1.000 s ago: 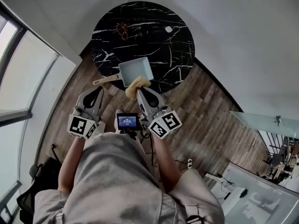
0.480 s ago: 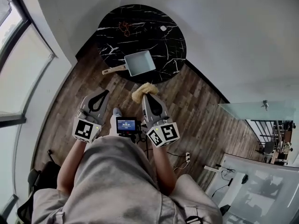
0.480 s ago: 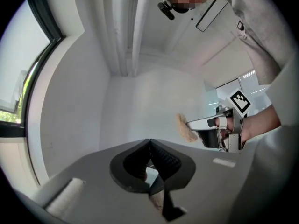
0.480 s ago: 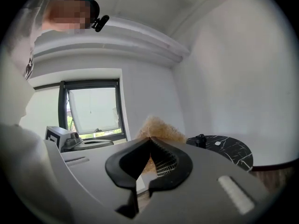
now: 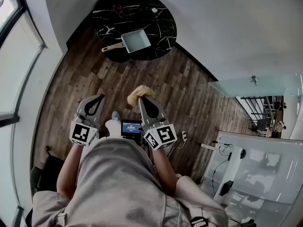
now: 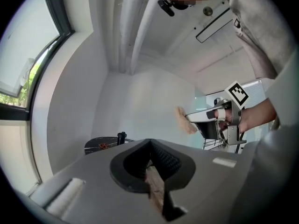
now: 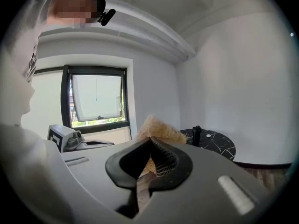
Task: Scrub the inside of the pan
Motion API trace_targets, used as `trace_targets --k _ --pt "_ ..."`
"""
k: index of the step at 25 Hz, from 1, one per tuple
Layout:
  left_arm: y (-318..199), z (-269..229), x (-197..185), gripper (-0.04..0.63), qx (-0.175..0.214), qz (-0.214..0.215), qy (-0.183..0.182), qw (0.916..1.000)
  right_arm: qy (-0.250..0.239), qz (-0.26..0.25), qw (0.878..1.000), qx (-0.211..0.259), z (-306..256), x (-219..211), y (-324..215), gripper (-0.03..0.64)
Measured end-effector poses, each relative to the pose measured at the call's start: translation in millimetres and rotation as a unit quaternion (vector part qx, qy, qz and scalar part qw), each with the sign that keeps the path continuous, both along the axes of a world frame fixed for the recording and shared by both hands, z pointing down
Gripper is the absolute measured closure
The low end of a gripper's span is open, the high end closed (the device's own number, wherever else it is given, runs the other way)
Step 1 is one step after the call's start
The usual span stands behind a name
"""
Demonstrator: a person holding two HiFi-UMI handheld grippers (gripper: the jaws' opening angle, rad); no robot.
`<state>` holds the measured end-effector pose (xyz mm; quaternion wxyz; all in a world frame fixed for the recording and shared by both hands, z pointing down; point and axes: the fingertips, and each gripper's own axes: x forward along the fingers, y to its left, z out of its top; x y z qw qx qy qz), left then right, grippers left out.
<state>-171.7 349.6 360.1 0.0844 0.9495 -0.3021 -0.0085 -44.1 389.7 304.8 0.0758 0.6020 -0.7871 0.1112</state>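
Note:
The pale blue square pan (image 5: 136, 40) with a wooden handle sits on the round black marble table (image 5: 156, 27), far ahead of both grippers. My right gripper (image 5: 140, 98) is shut on a tan scrub pad (image 5: 138, 92), held in the air over the wooden floor. In the right gripper view the scrub pad (image 7: 159, 127) sticks out past the closed jaws. My left gripper (image 5: 98, 98) is shut with nothing in it, level with the right one. From the left gripper view the right gripper (image 6: 189, 121) and its scrub pad (image 6: 182, 119) show to the right.
Wooden plank floor (image 5: 156, 79) lies between me and the table. A big window (image 5: 9, 56) runs along the left wall. A glass desk (image 5: 251, 86) and white furniture (image 5: 251, 174) stand at the right. A small white item (image 5: 154, 10) and orange bands (image 5: 118, 11) lie on the table.
The person has stepped back from the table. Both grippers came away from the pan, and the scrub pad, which was at the pan's near edge, went with the right gripper.

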Motion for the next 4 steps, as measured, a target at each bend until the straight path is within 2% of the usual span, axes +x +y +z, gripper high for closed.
trace_targets --k 4 --pt "24.3 -16.1 0.9 0.594 0.018 0.013 0.004 0.9997 0.007 -0.001 1.0 0.005 -7.5 -0.9 22.9 0.598"
